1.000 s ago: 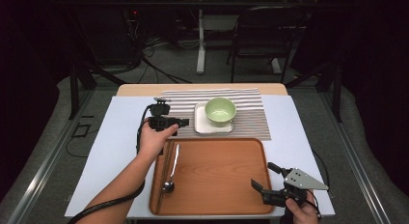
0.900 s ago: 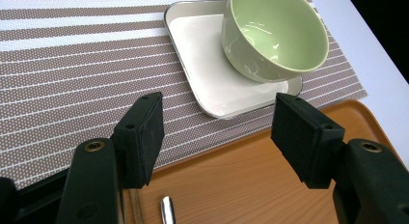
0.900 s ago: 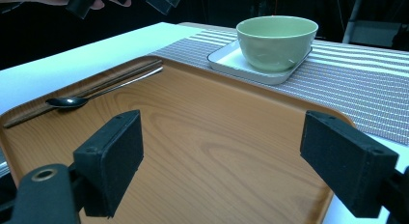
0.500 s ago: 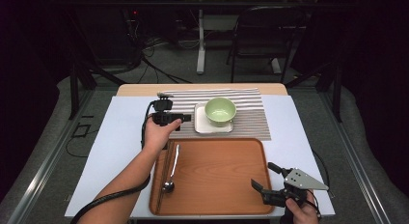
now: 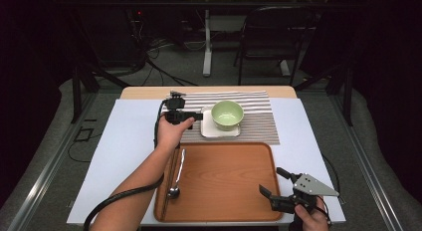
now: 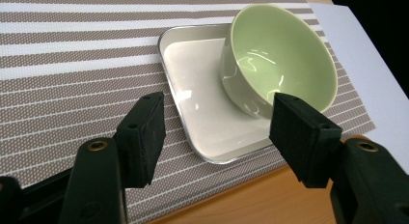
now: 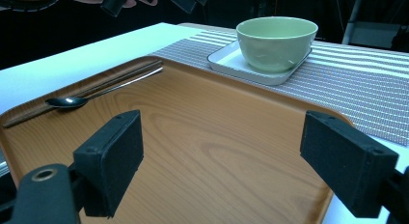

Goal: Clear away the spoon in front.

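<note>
A pale green bowl [image 5: 227,114] [image 6: 282,55] [image 7: 276,40] stands on a white square plate [image 5: 209,130] [image 6: 193,89] on a striped placemat [image 5: 259,121]. My left gripper [image 5: 196,115] [image 6: 217,132] hovers at the plate's left side, open, its pads touching neither the plate nor the bowl. A wooden tray [image 5: 224,176] [image 7: 217,137] lies in front, with a spoon [image 5: 175,178] [image 7: 67,102] and chopsticks [image 5: 167,173] along its left edge. Over the tray's near right corner my right gripper [image 5: 272,181] [image 7: 236,166] stands open with nothing between its fingers.
A white sheet [image 5: 124,141] covers the tabletop under the placemat and tray. The left gripper's cable [image 5: 119,201] trails back along the person's forearm. Behind the table stand a chair [image 5: 268,37] and table legs [image 5: 206,42] on a dark floor.
My left gripper has moved to the right, closer to the plate and bowl. The right gripper has stayed in place.
</note>
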